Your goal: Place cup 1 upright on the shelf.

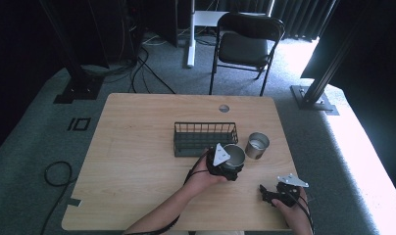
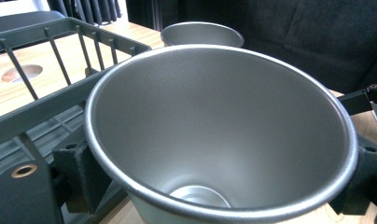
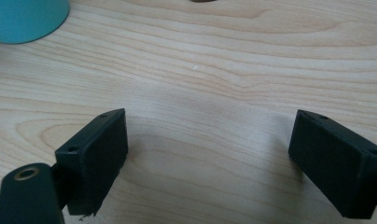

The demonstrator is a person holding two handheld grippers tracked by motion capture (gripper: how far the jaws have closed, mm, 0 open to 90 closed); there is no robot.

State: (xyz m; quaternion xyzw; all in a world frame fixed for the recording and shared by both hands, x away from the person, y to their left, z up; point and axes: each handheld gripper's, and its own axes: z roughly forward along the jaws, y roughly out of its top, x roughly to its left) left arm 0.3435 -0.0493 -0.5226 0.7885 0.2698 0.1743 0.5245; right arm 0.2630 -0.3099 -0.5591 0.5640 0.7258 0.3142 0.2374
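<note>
Jaws of the left gripper are clamped on a metal cup, one black pad on each side of its wall just under the rim; it stands upright on the wooden table, right beside the front right corner of the dark wire rack. From the left gripper view the cup's inside is bare, with a shiny round bottom. A second metal cup stands just to its right, near but apart, also close to the rack's right end.

Jaws of the right gripper stand wide apart over bare wood at the near right part of the table, with nothing between them. In the right gripper view a teal rounded object sits at the top left corner, well away from the pads.

A small round hole marks the table's far edge. Around it lies grey carpet with loose cables, a black folding chair beyond the far edge, dark frame posts at either side and black curtains behind.
</note>
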